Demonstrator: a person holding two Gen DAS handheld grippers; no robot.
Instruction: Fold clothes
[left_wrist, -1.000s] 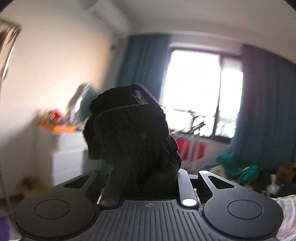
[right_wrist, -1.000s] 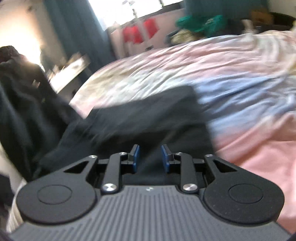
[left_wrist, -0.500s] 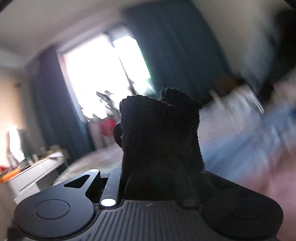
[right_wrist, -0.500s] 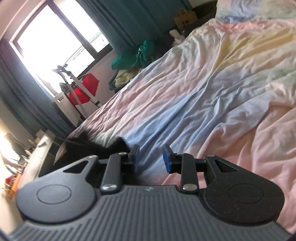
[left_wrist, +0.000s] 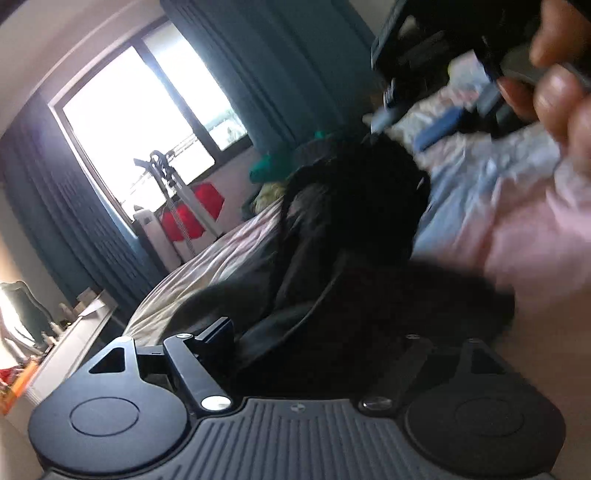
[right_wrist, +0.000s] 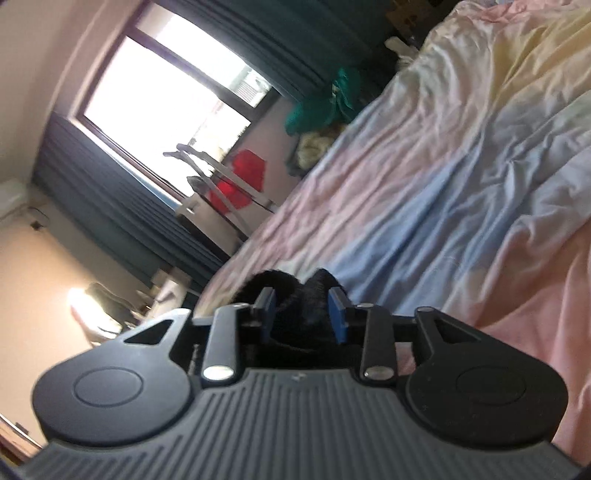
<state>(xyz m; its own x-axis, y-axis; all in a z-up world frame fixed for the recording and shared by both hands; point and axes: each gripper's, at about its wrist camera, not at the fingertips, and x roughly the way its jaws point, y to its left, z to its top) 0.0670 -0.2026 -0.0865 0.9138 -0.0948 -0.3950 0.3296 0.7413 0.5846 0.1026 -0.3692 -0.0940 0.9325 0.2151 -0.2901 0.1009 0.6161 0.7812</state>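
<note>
A black knitted garment (left_wrist: 354, 229) lies heaped on the pastel bed sheet (right_wrist: 443, 184). My left gripper (left_wrist: 319, 336) sits low at its near edge with its jaws opening wide. The left finger (left_wrist: 218, 332) stands free of the cloth, and a fold of the garment covers the right finger. My right gripper (right_wrist: 302, 314) is tilted low over the bed, its jaws opening too. A dark bunch of the garment (right_wrist: 295, 295) sits between its blue pads (right_wrist: 338, 314), and no squeeze shows. A person's hand (left_wrist: 554, 88) is blurred at the top right of the left wrist view.
The rumpled sheet stretches far to the right. Beyond the bed's far edge stand a drying rack with red cloth (right_wrist: 240, 184), a green heap of clothes (right_wrist: 317, 110), dark blue curtains and a bright window. A white dresser (left_wrist: 74, 339) stands at the left.
The left gripper came down from mid-air to the bed, rolled, and opened off the black garment it held. The right gripper rolled and widened; black cloth now sits between its pads.
</note>
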